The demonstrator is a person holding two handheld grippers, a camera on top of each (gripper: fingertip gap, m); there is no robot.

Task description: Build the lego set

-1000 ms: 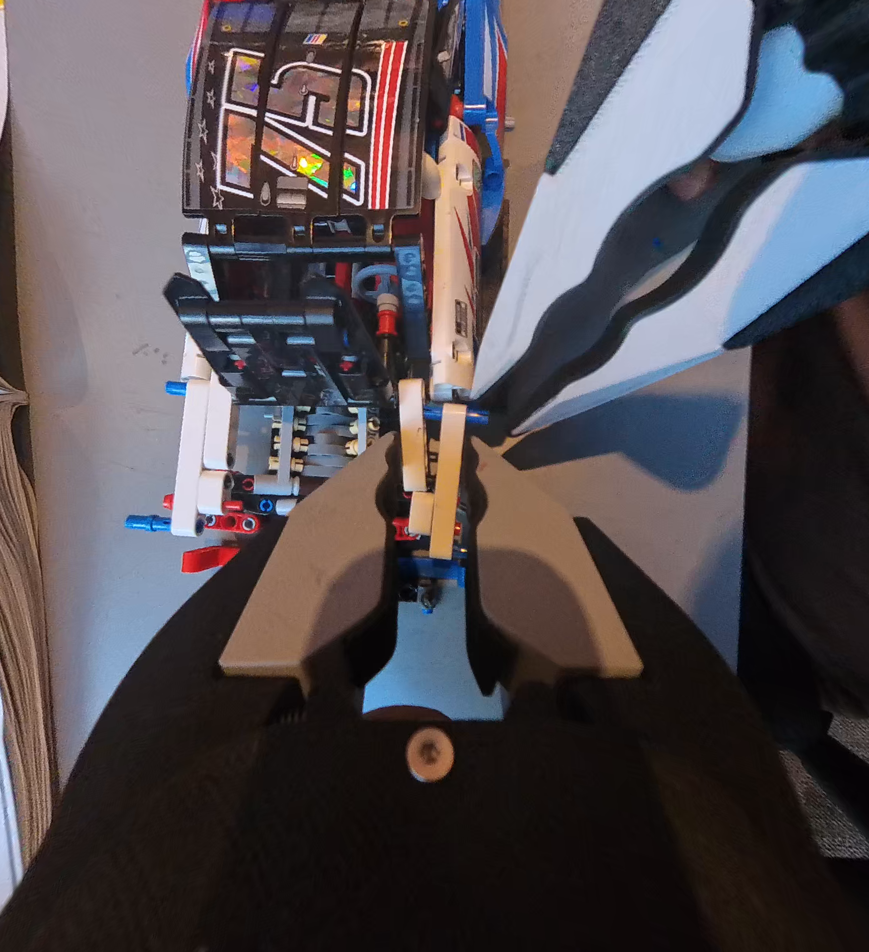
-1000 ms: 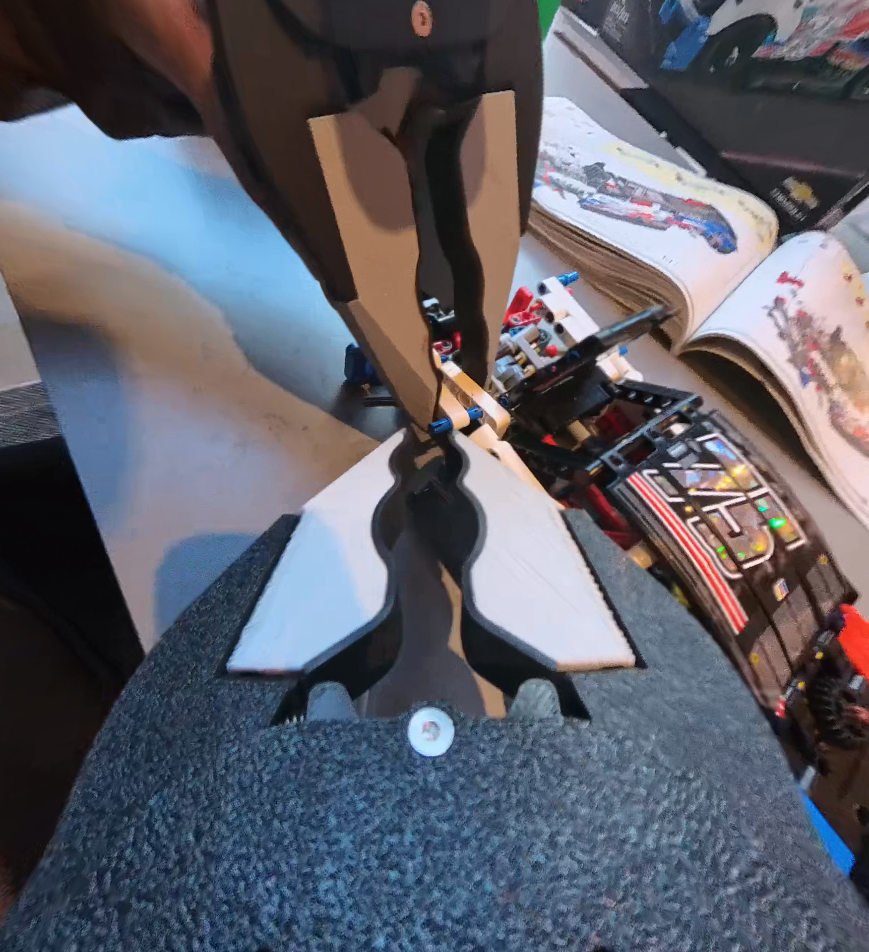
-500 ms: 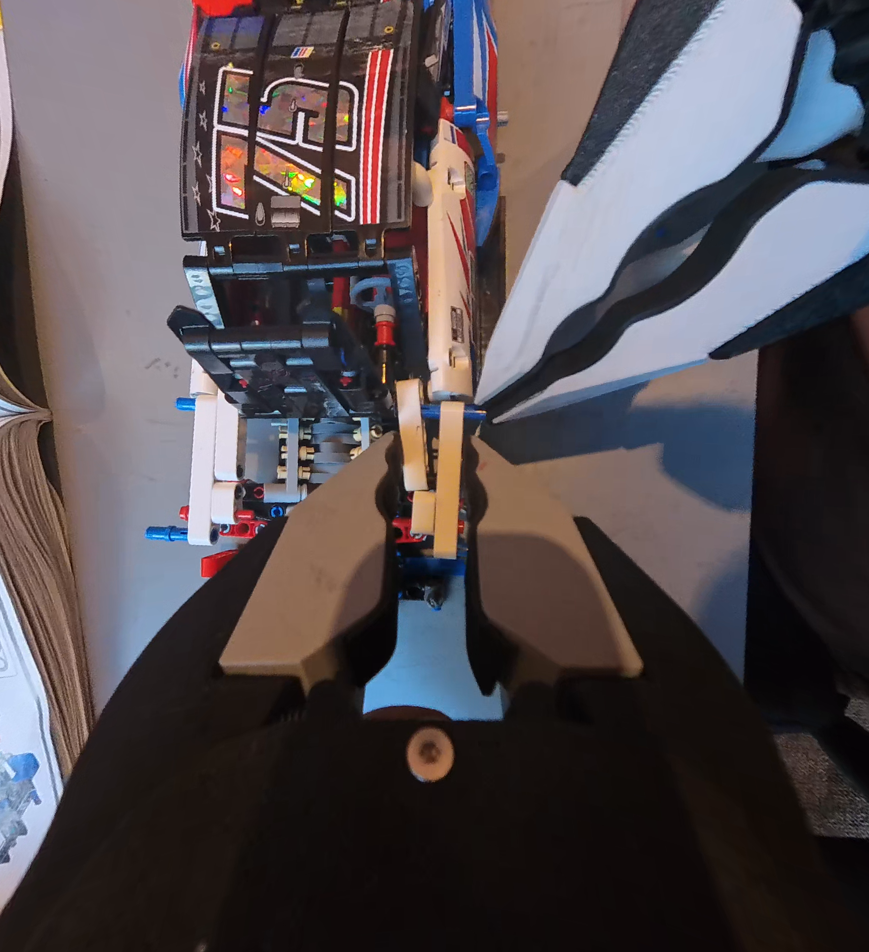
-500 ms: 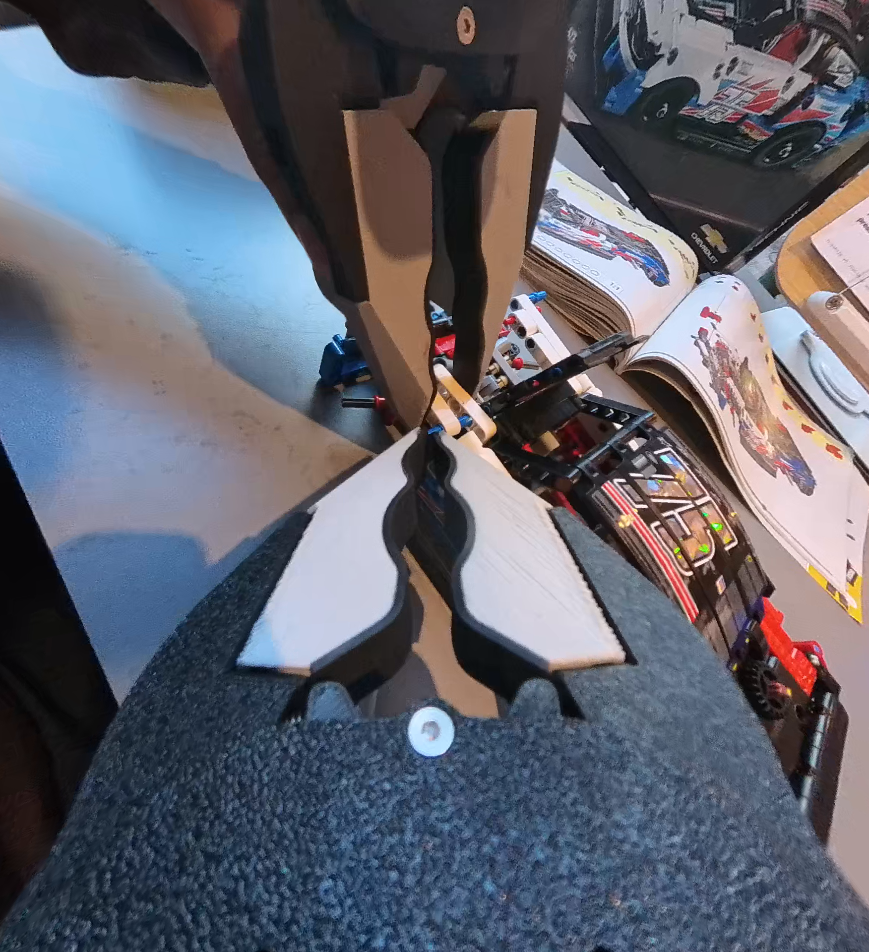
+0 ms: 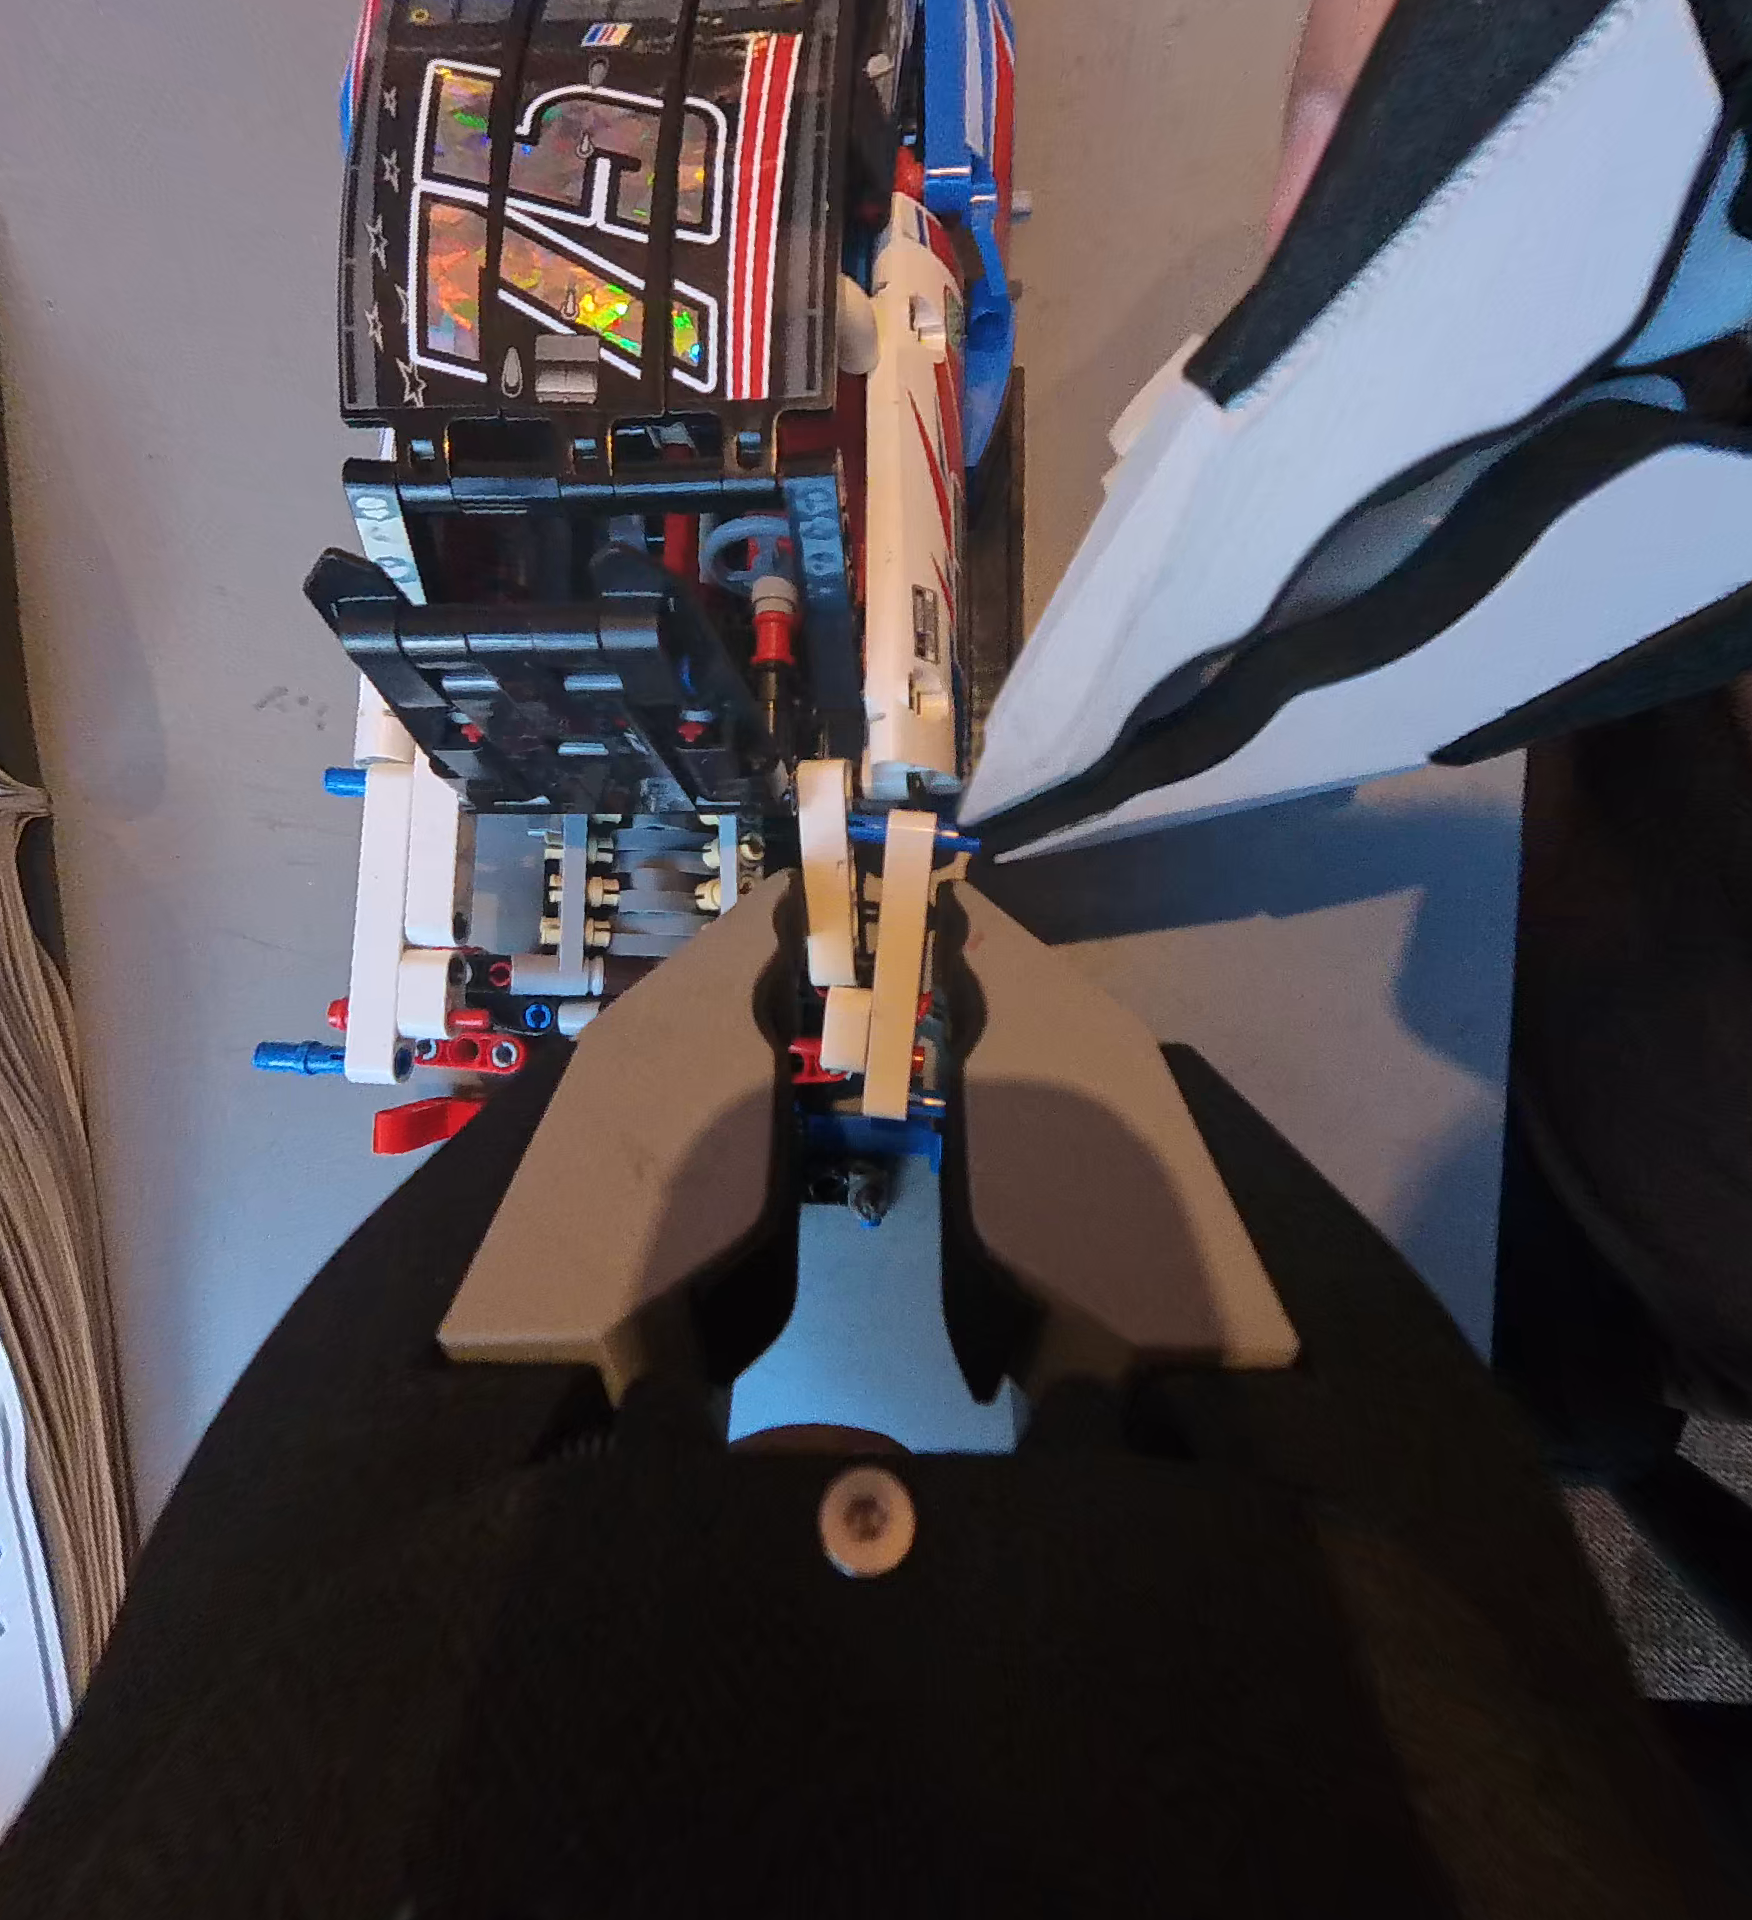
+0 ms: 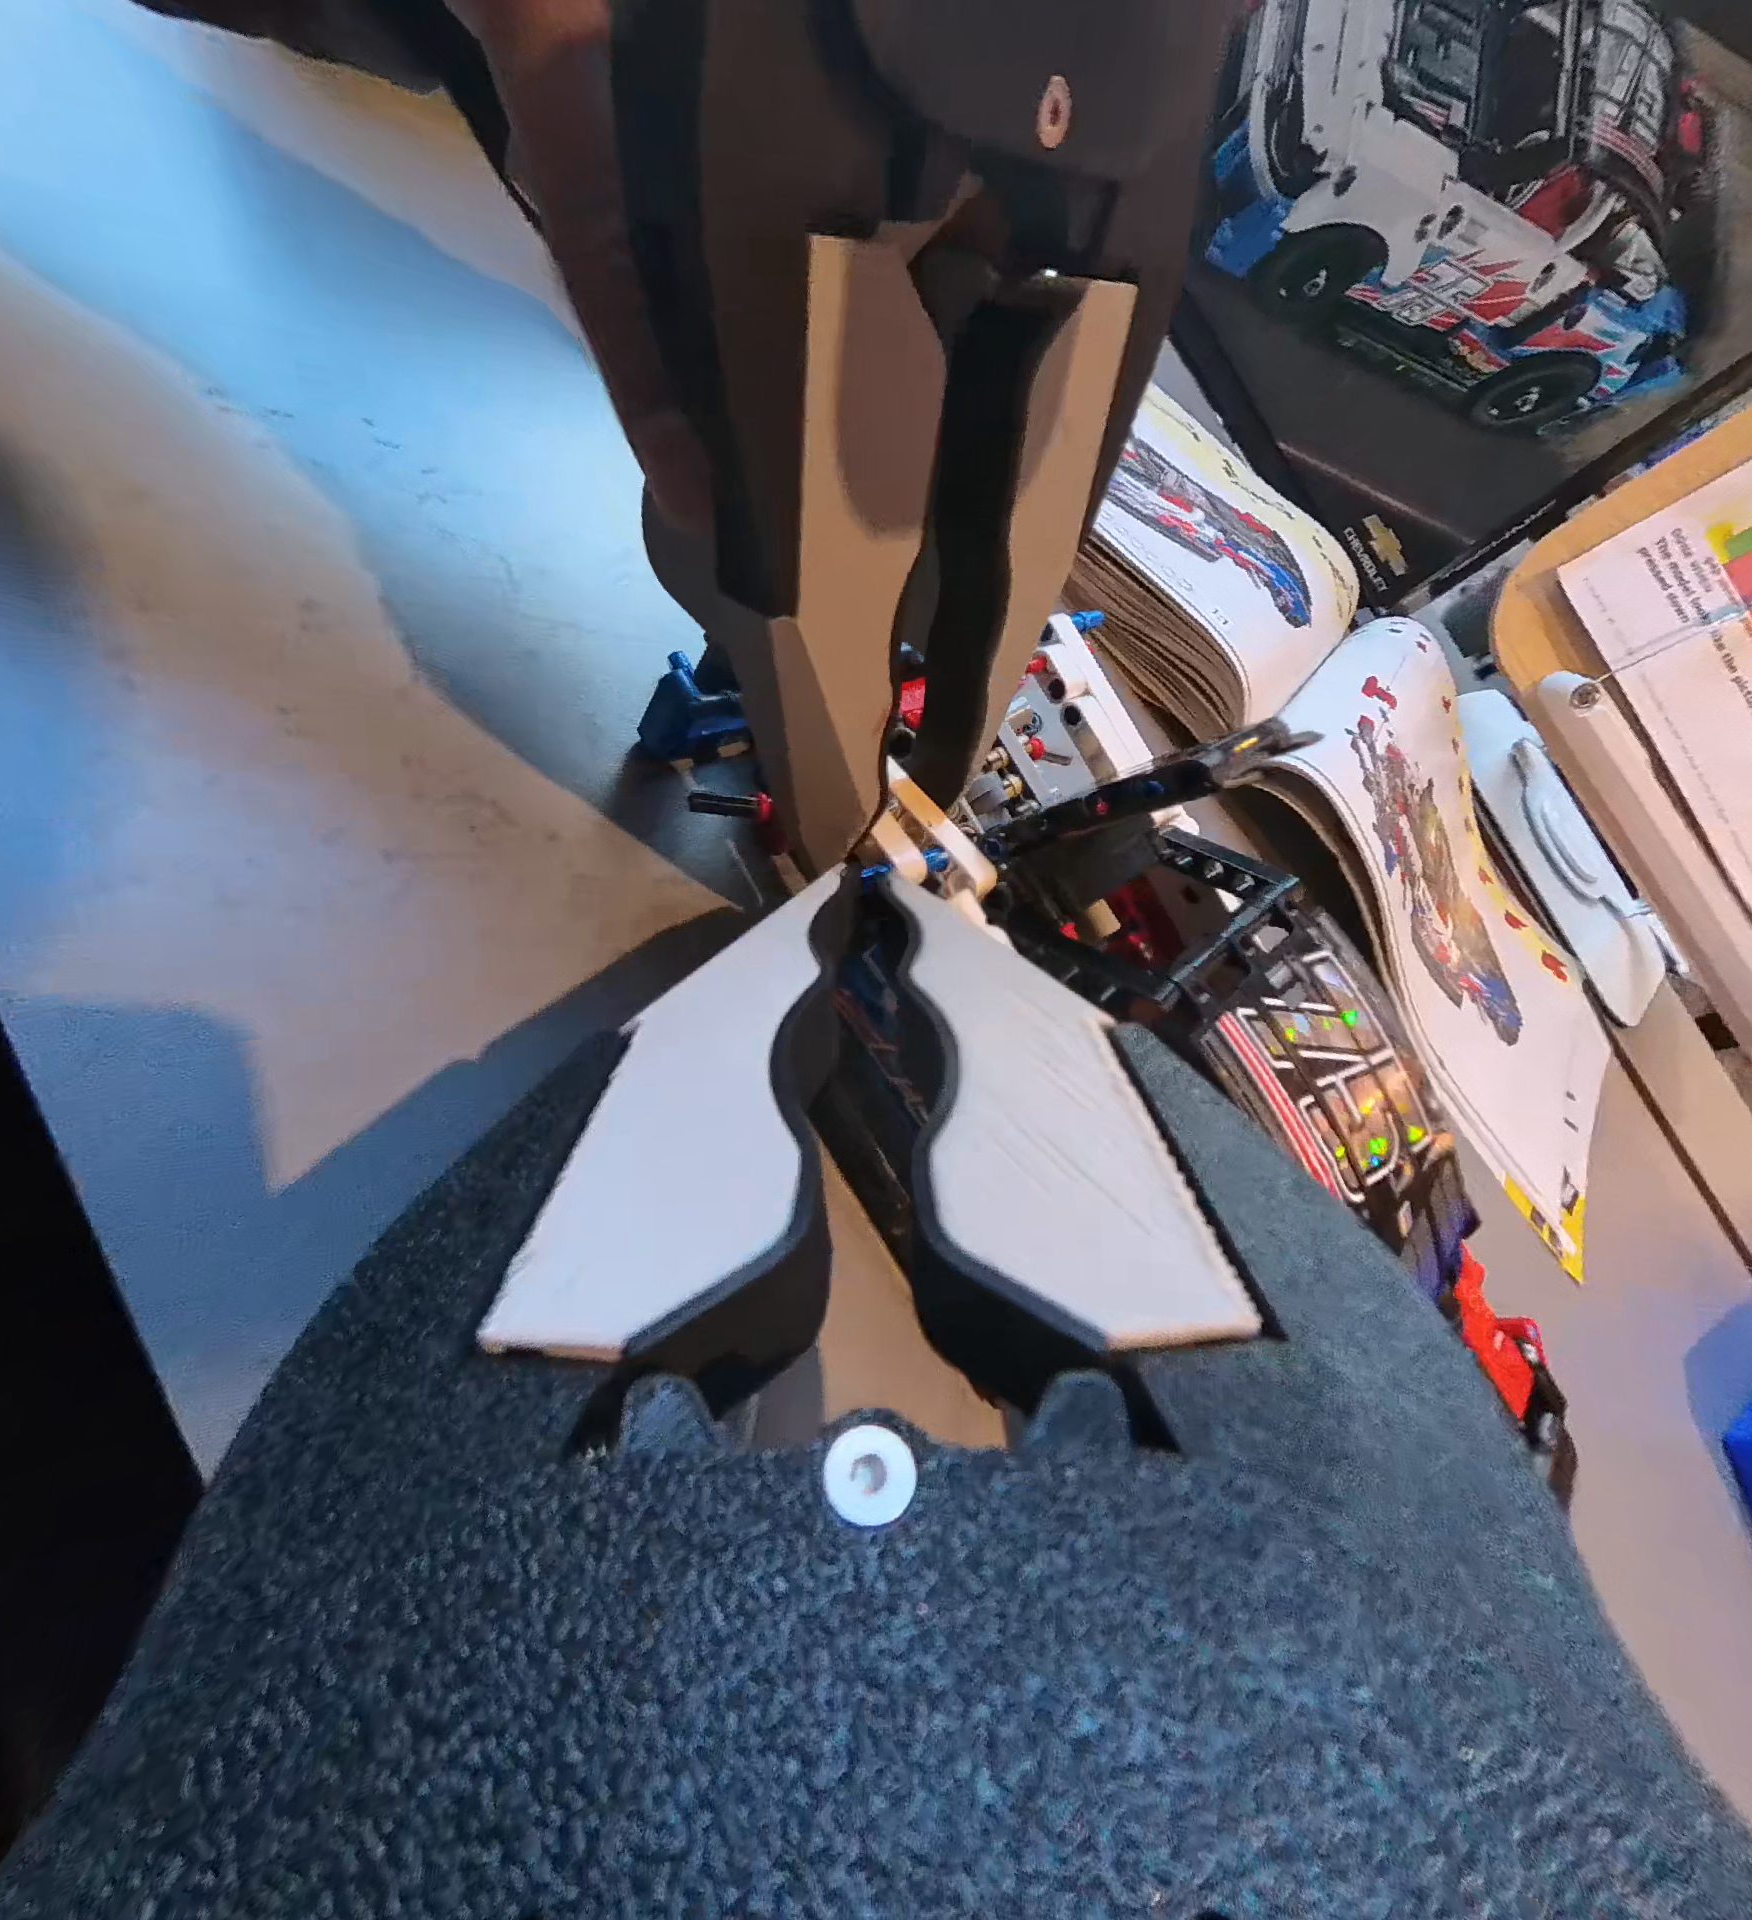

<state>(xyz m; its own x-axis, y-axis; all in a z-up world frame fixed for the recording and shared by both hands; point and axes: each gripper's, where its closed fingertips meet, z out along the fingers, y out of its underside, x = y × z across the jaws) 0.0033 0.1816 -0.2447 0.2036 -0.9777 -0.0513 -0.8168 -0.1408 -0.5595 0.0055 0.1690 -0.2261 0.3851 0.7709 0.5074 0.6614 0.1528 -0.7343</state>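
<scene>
Model car: the half-built toy car (image 5: 633, 540) lies on the grey surface (image 5: 165, 582), its black roof panel (image 5: 581, 208) with shiny number sticker pointing away from the left tool. An open instruction book (image 6: 1454, 935) lies just beside it.

Left tool: the left tool (image 5: 867, 914), with grey fingers (image 5: 664, 1091), is nearly closed around two white beams (image 5: 856, 925) at the near end of the car. It seems to clamp them, holding the car steady.

Right tool: the right tool (image 6: 856, 883), with white fingers (image 6: 1048, 1143), comes from the side. Its tips are pressed together at the end of a small blue pin (image 5: 913, 829) that passes through the white beams. If it really pinches the pin or only pushes it, I cannot tell for sure.

Step in hand: I think the blue pin is being pushed in to join the two beams.

How it handles: the car is hard plastic, stiff and rather light, but the joints are only friction, so a side force can pop pieces off. The pin is tiny and smooth and can slip away.

Where to hold: best on the solid white beams or the frame, not on the black roof panel or the thin side panels.

Background: the box (image 6: 1474, 208) with the picture of the finished car stands behind the book.
</scene>
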